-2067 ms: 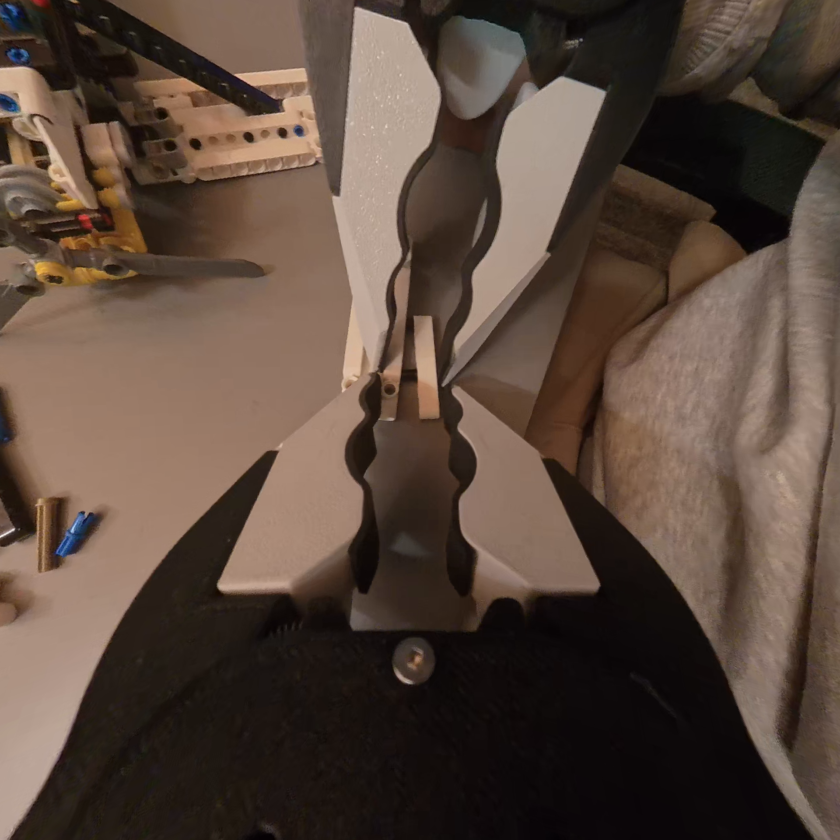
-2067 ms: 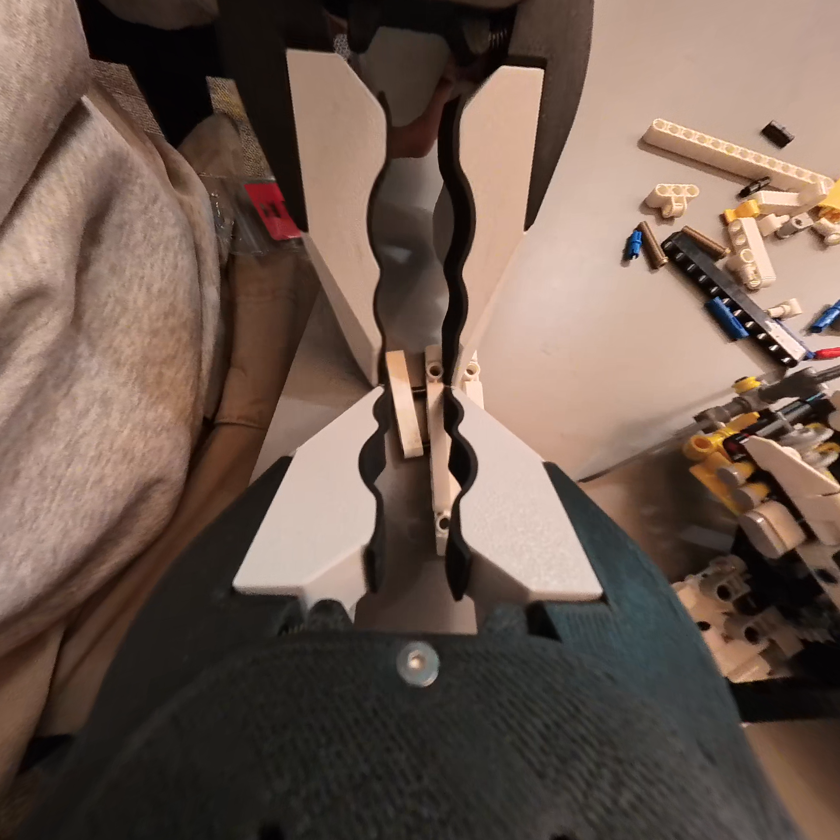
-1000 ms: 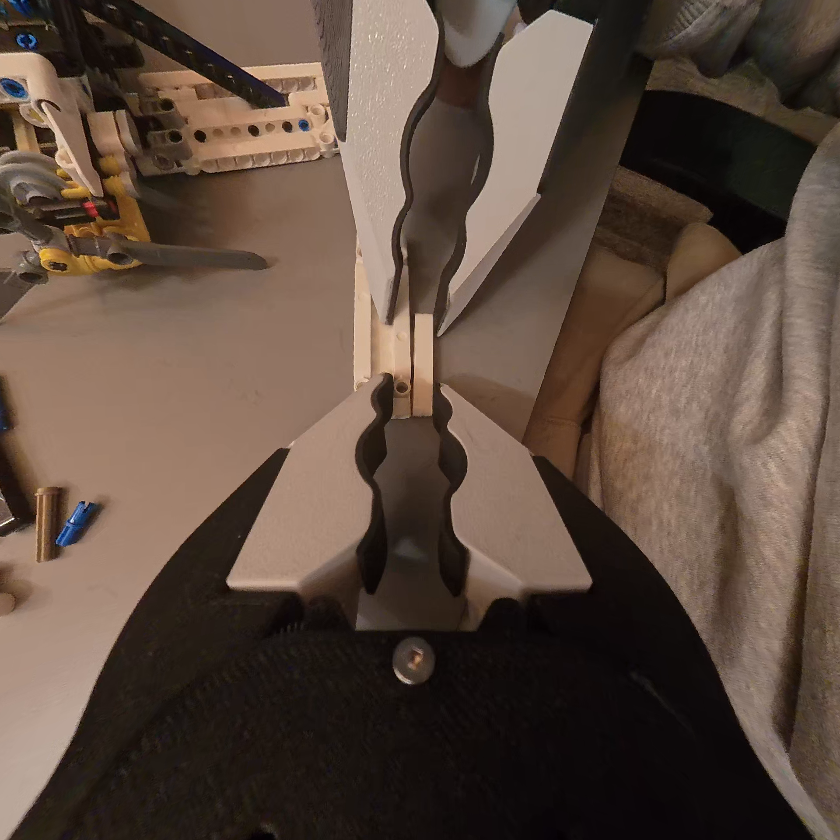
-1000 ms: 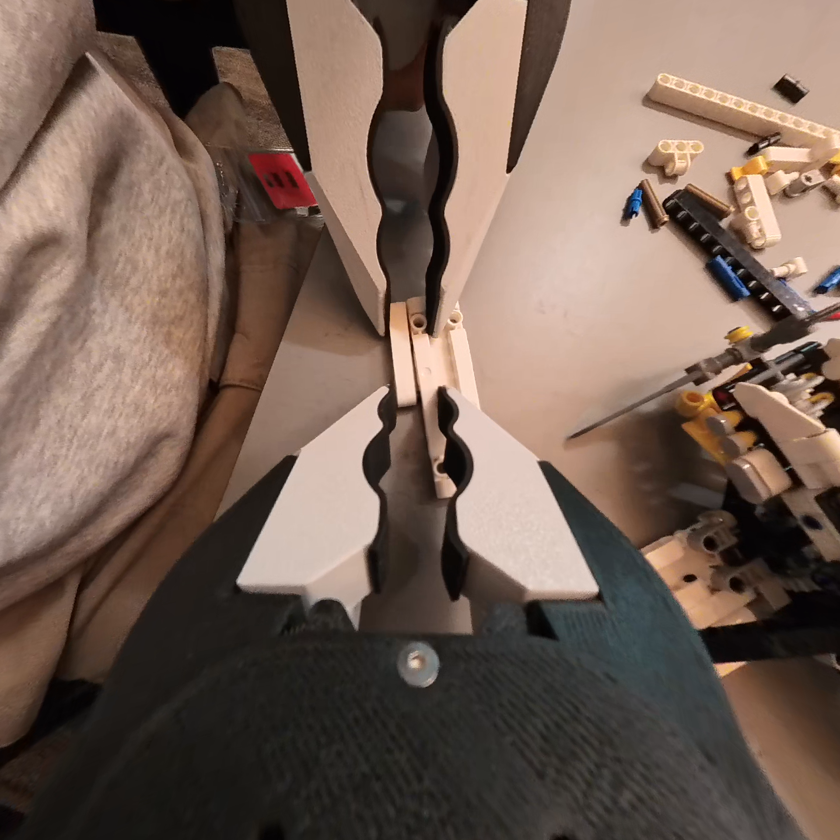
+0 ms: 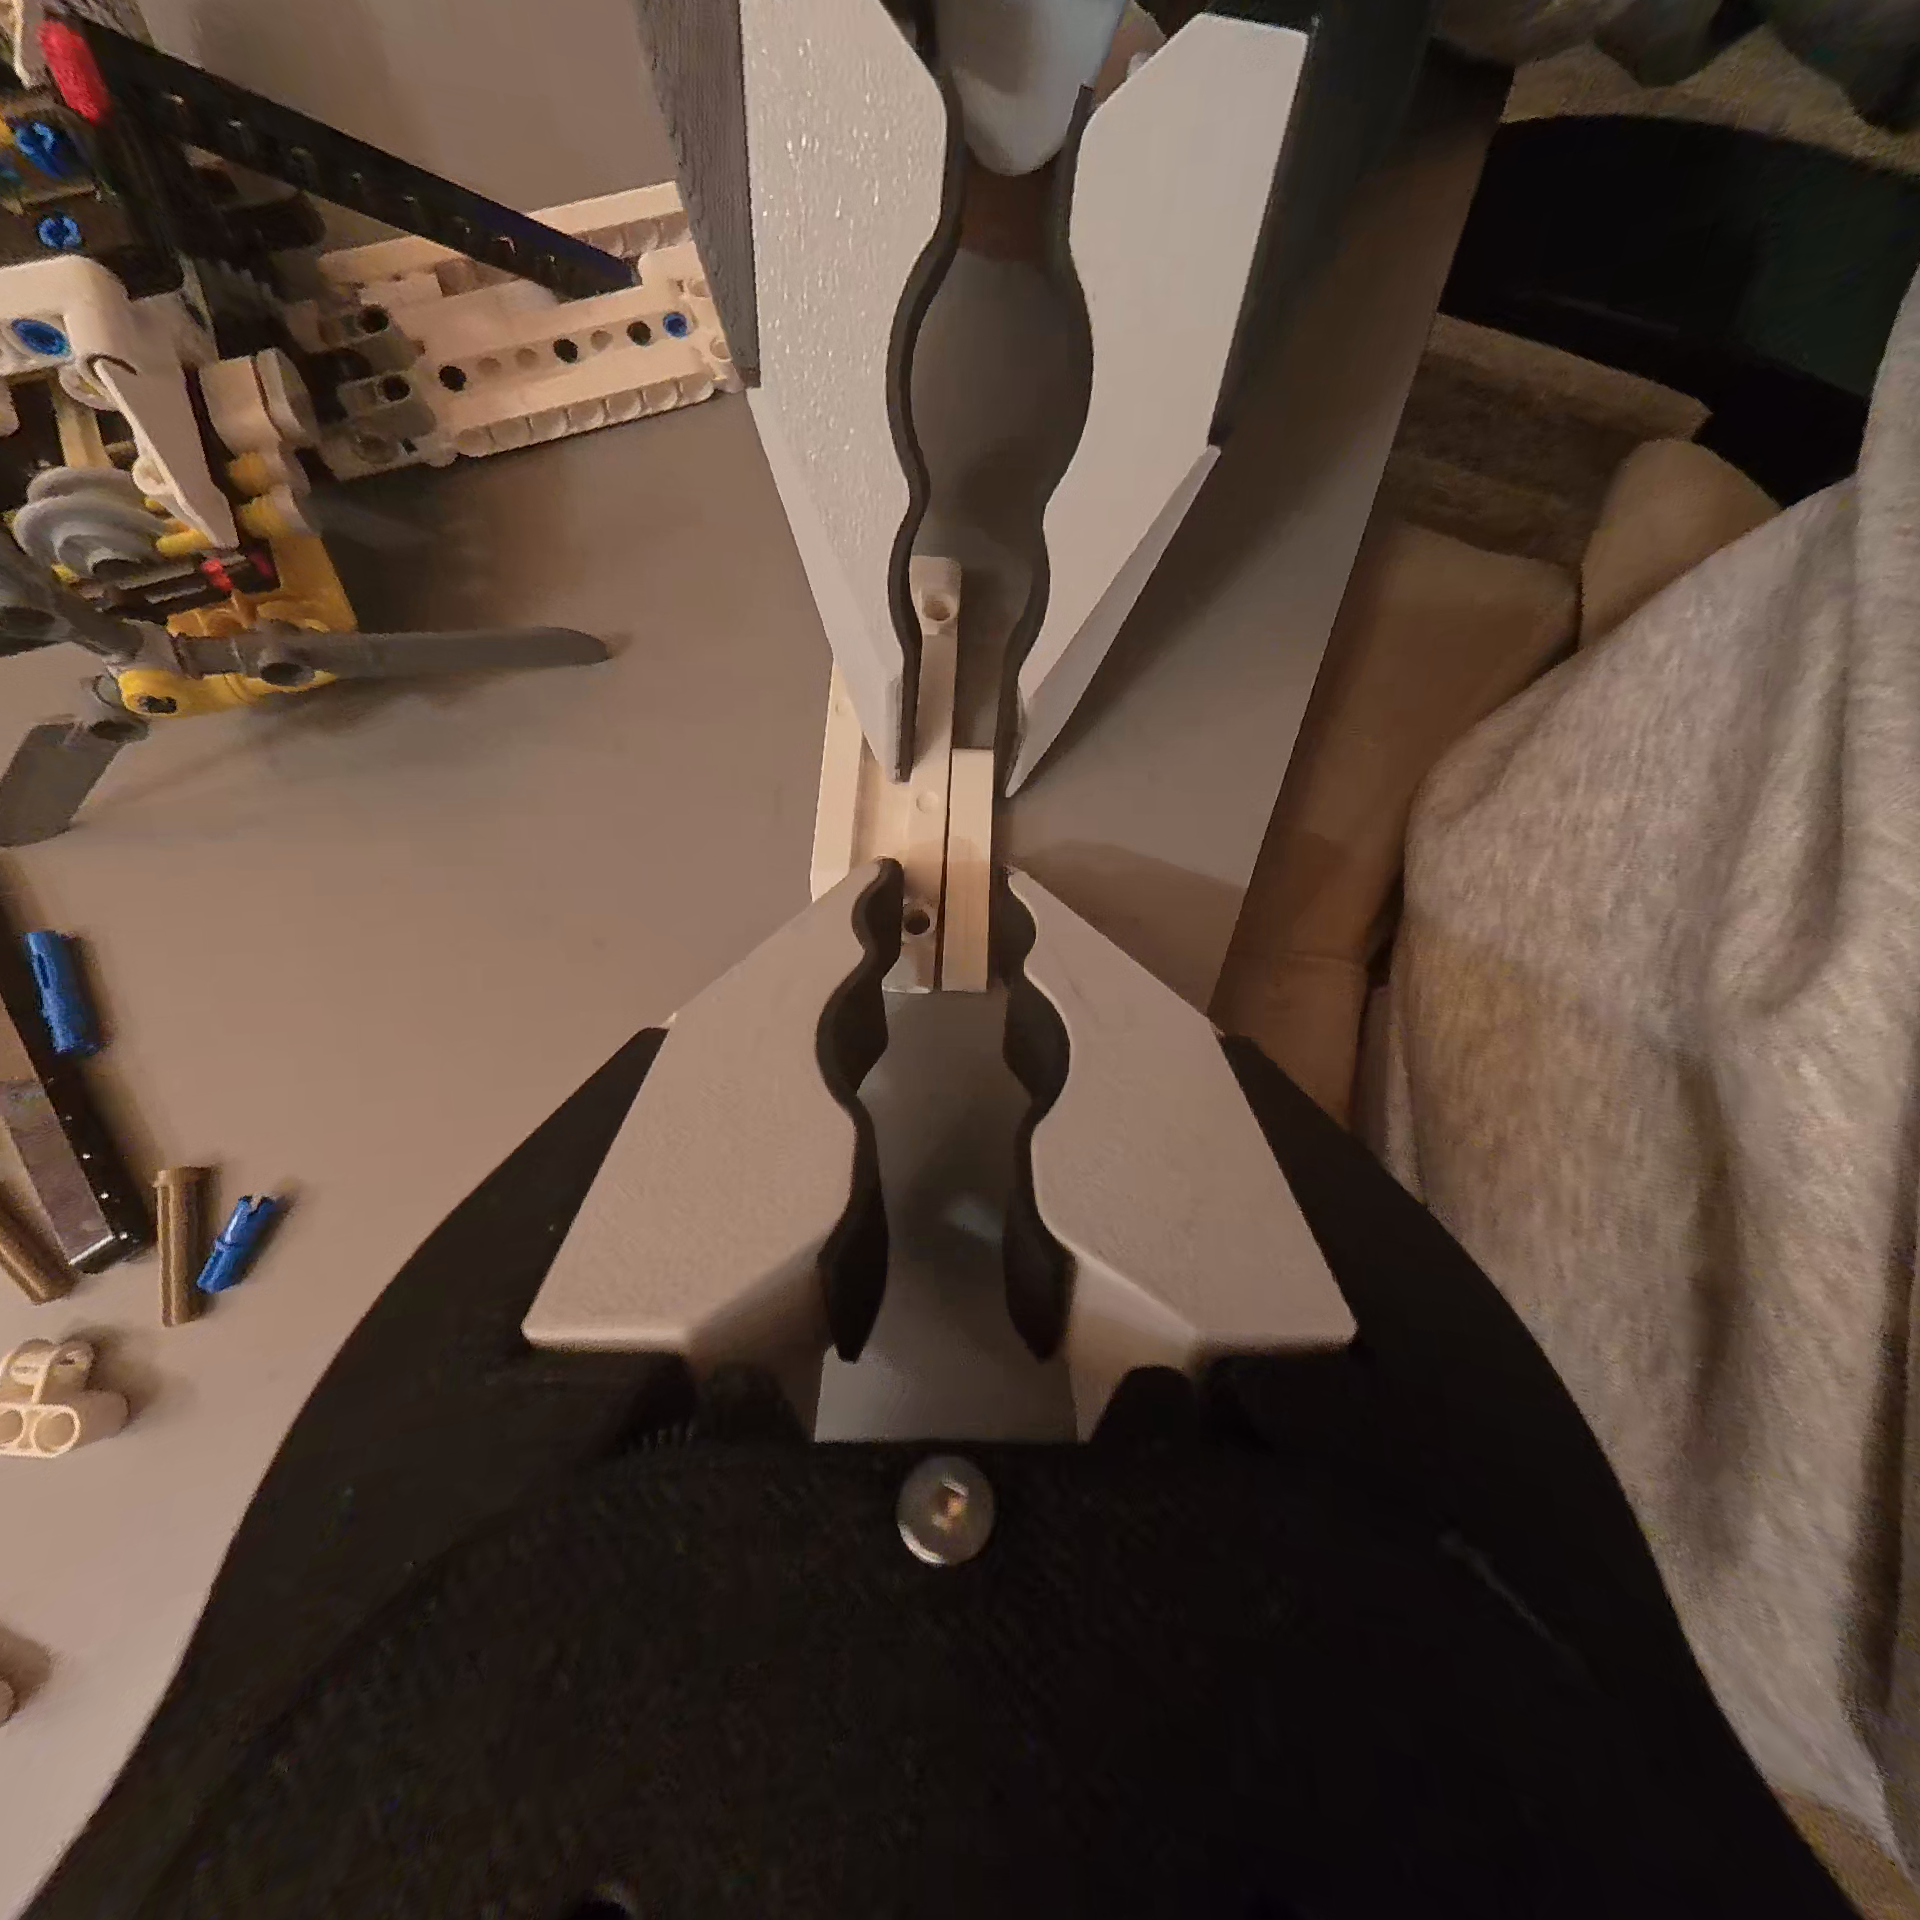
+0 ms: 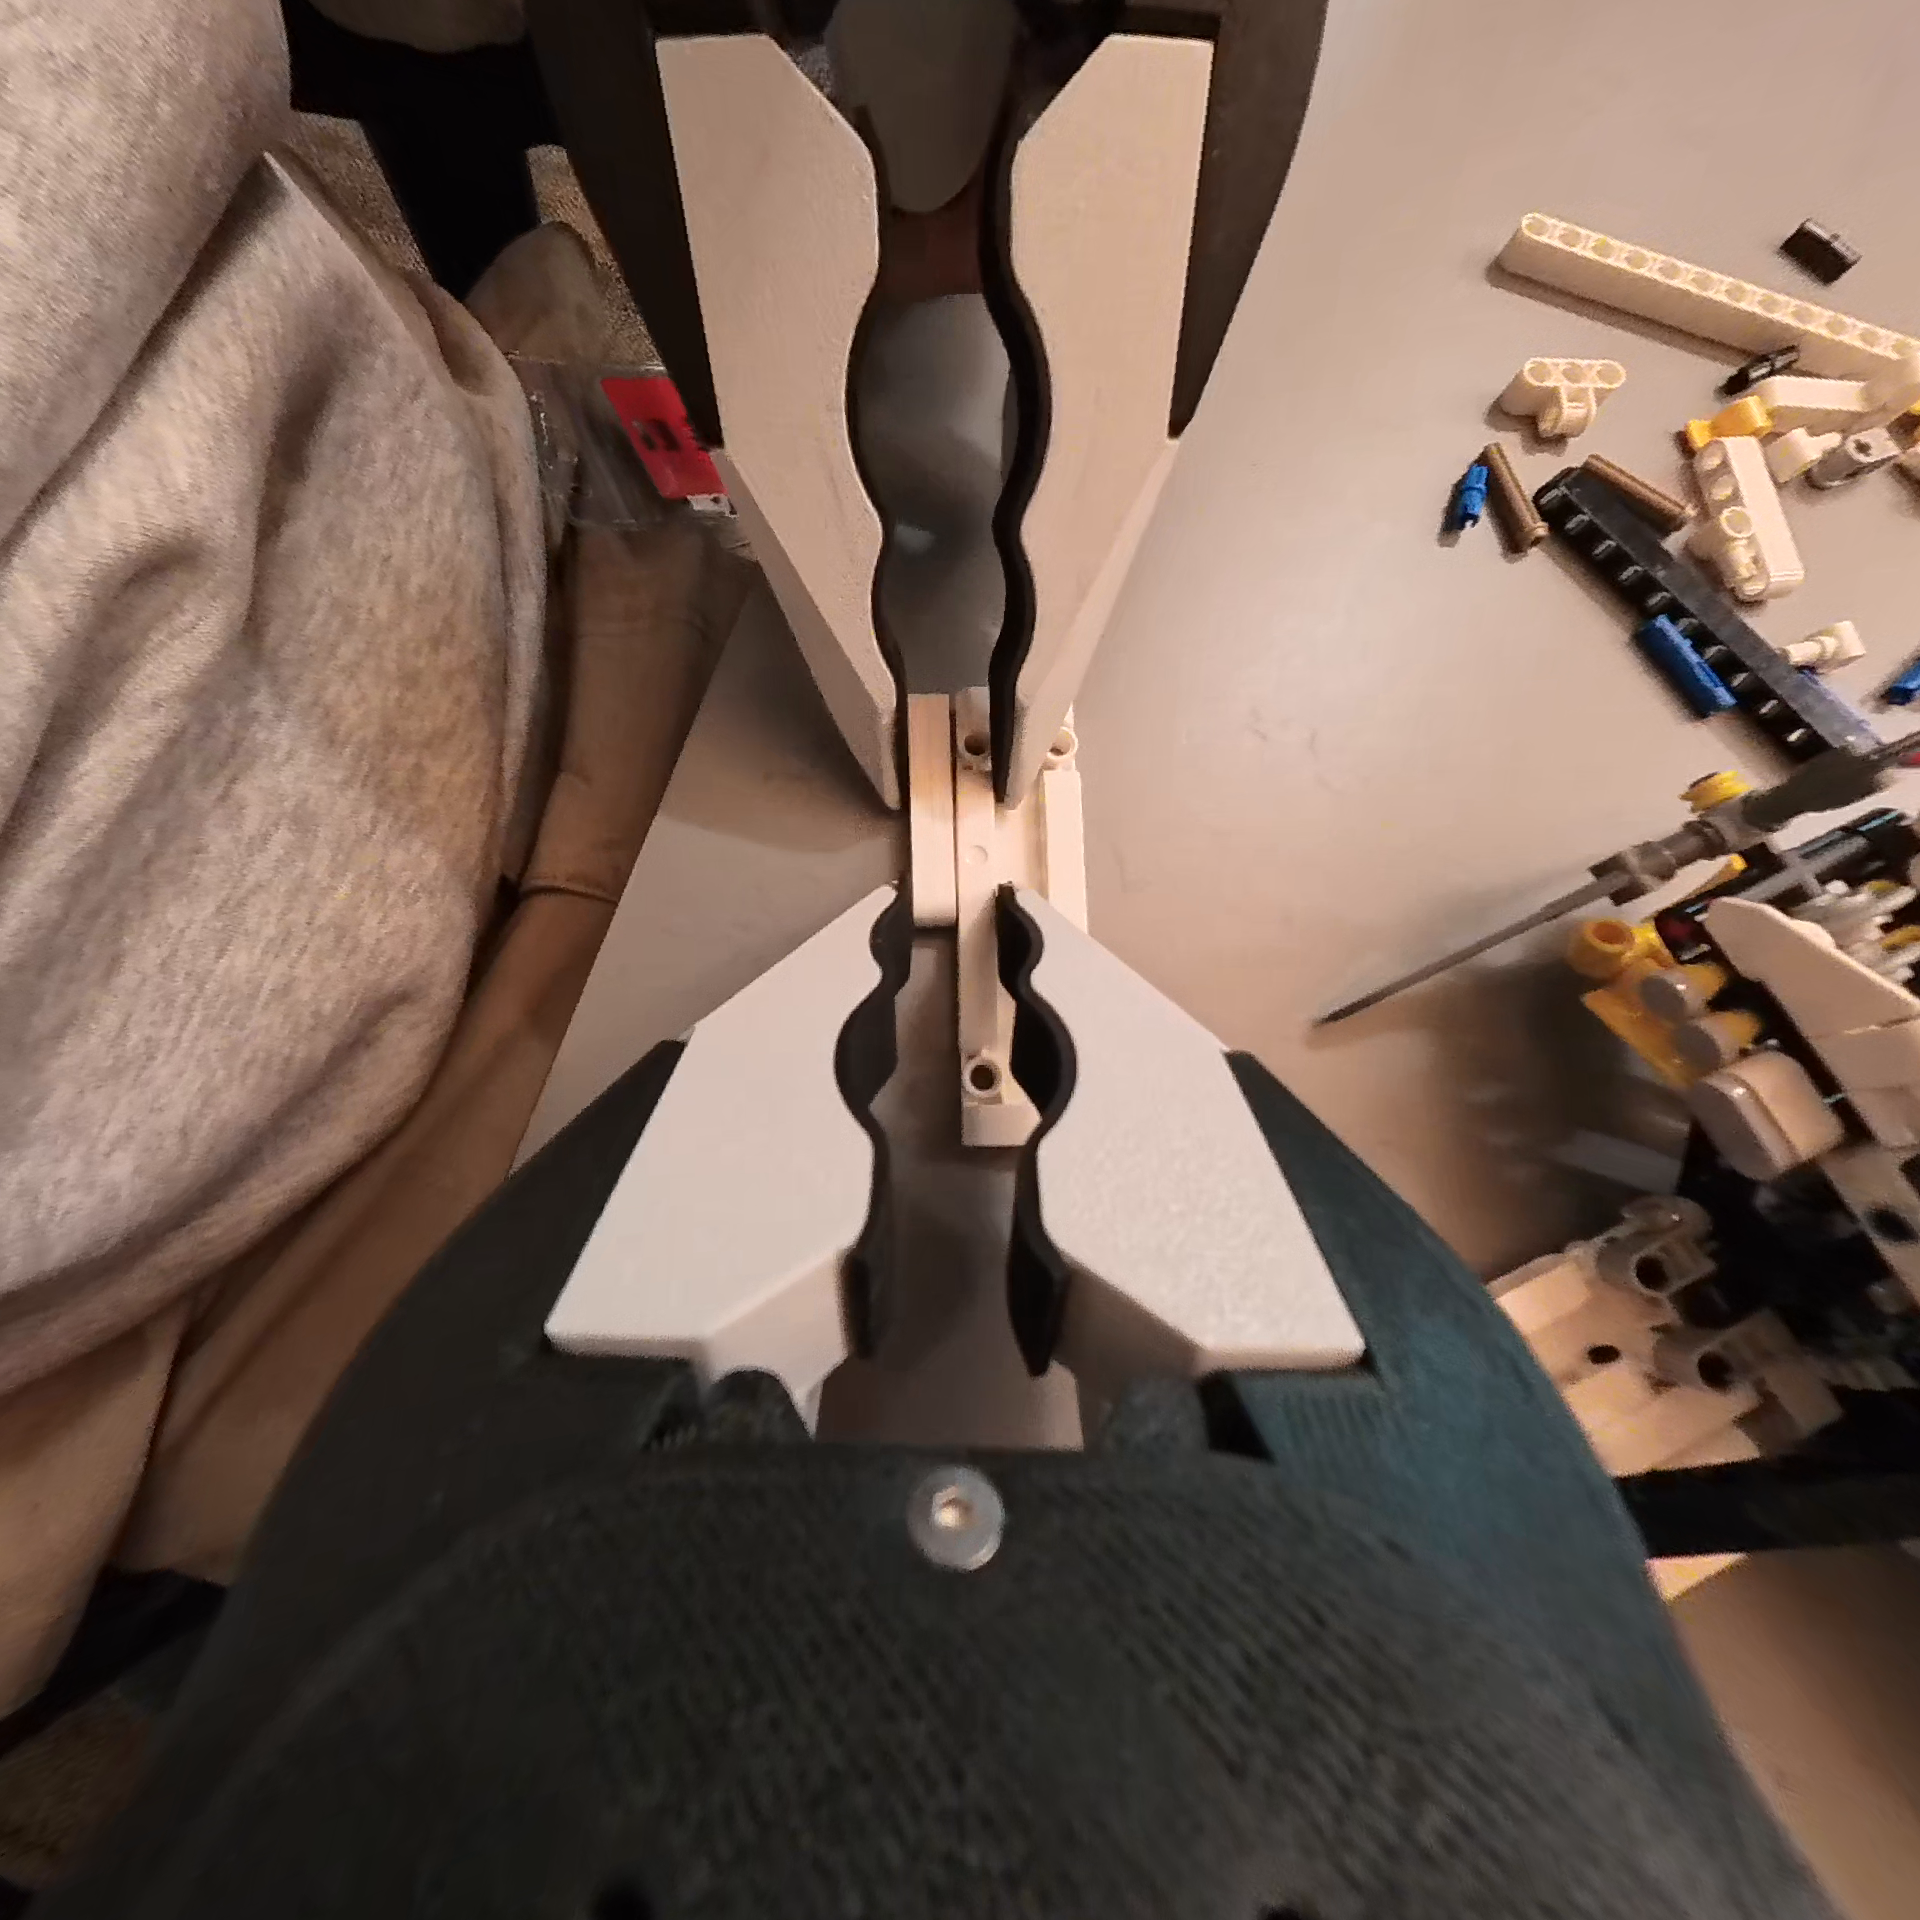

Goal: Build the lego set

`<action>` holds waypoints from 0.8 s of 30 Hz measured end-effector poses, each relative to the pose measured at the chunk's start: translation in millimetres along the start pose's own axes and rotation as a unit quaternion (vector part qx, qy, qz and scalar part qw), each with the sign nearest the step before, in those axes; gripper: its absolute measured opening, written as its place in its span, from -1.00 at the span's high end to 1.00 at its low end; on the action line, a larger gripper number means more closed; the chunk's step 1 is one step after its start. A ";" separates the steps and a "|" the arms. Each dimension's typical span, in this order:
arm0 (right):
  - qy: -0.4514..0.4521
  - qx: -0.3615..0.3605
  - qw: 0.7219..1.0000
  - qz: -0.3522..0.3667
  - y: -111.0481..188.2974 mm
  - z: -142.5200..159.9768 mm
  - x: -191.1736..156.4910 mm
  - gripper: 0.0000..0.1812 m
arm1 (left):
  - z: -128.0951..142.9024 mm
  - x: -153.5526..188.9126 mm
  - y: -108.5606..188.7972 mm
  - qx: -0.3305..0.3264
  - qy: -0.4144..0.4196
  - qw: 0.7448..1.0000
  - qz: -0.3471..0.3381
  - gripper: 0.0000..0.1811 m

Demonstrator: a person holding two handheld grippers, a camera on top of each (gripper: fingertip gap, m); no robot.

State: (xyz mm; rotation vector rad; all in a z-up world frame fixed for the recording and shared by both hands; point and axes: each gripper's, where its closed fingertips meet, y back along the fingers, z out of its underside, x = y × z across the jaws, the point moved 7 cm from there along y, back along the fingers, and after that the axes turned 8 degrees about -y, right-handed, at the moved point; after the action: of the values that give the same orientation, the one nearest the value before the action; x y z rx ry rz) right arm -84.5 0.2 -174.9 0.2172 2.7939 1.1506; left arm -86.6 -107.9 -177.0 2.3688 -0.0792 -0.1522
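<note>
A white holed beam [image 5: 920, 831] and a flat white piece [image 5: 971, 883] lie pressed side by side above the grey table's near edge. My left gripper [image 5: 948, 899] is shut on one end of the pair. My right gripper [image 5: 954, 769] comes from the opposite side, tip to tip, and is shut on the other end. In the right wrist view my right gripper [image 6: 948, 904] clamps the beam [image 6: 982, 997], which runs back between its jaws. The flat piece [image 6: 930, 831] sits flush on the beam's left, and the left gripper [image 6: 951, 800] grips from above.
The partly built white, yellow and black model [image 5: 156, 416] stands on the table [image 5: 468, 883]; it also shows in the right wrist view [image 6: 1714, 1039]. Loose parts lie about: a blue pin [image 5: 237, 1242], a black beam [image 6: 1704, 623], a long white beam [image 6: 1704, 301]. A person's grey sleeve [image 5: 1662, 935] borders the table edge. Only a small space, under 4 cm, lies between the two pairs of fingers. The blue pin [image 5: 237, 1242] is about 12 cm from my left fingertips. The right camera catches it too, in the right wrist view [image 6: 1467, 498].
The flat white piece, earlier tilted away from the beam, now lies flush against it. The two grippers have drawn slightly apart along the pieces while staying shut.
</note>
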 end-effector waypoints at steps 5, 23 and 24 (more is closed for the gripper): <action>-0.003 0.005 1.000 -0.008 0.1 0.6 1.2 0.84 | 0.3 -0.6 0.3 -0.001 0.001 1.000 0.008 0.82; 0.024 0.020 0.999 -0.009 0.8 2.8 0.3 0.85 | -0.2 0.8 0.6 -0.002 -0.023 1.000 0.004 0.83; 0.029 0.017 0.999 -0.008 0.8 2.6 0.2 0.85 | -0.3 0.8 0.5 -0.002 -0.023 1.000 0.003 0.83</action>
State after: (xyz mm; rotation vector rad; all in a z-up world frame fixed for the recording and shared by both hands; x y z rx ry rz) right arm -84.2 2.5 -176.1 0.1673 2.8612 1.1253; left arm -85.8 -108.1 -176.5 2.3601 -0.1075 -0.2041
